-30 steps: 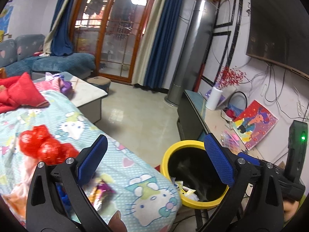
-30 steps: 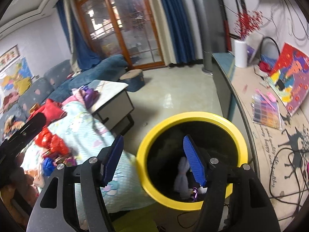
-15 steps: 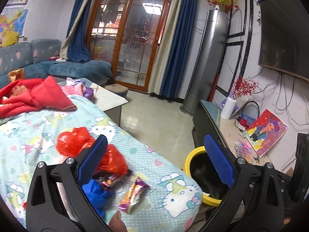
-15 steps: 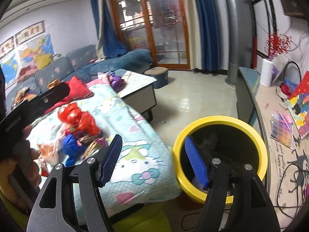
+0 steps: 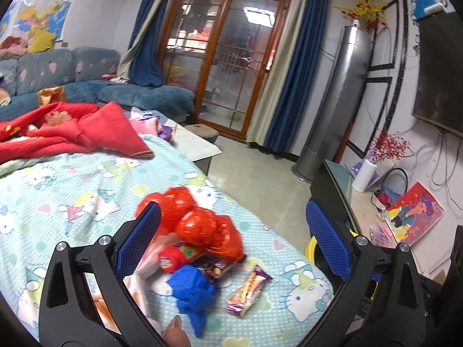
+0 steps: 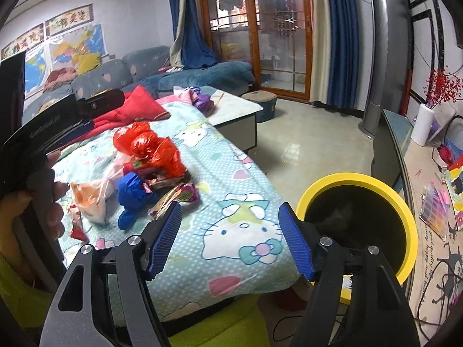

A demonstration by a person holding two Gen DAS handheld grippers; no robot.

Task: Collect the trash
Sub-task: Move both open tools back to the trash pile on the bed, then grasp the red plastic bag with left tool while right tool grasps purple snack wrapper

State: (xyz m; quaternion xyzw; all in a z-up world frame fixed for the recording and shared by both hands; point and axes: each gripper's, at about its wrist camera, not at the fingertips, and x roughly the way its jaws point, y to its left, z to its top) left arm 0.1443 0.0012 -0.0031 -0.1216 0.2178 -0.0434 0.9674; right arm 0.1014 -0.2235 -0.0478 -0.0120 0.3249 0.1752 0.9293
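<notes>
A heap of trash lies on the Hello Kitty cloth (image 5: 72, 202): a crumpled red plastic bag (image 5: 199, 222), a blue crumpled bag (image 5: 194, 292), a purple-gold snack wrapper (image 5: 249, 289) and a pale orange bag (image 6: 89, 199). My left gripper (image 5: 231, 243) is open and empty above the heap. My right gripper (image 6: 231, 237) is open and empty over the cloth's edge, left of the yellow-rimmed black bin (image 6: 358, 222). The red bag (image 6: 153, 147), blue bag (image 6: 133, 193) and wrapper (image 6: 173, 199) also show in the right wrist view.
A red blanket (image 5: 72, 133) lies at the far end of the cloth. A low TV cabinet (image 6: 405, 156) with a paper roll (image 6: 424, 127) and papers stands right of the bin. A tall grey air conditioner (image 5: 335, 101) and a blue sofa (image 5: 86, 86) stand behind.
Both grippers have swung left, away from the bin and toward the trash heap on the cloth. The bin has slid to the right edge of both views. Both stay open and empty.
</notes>
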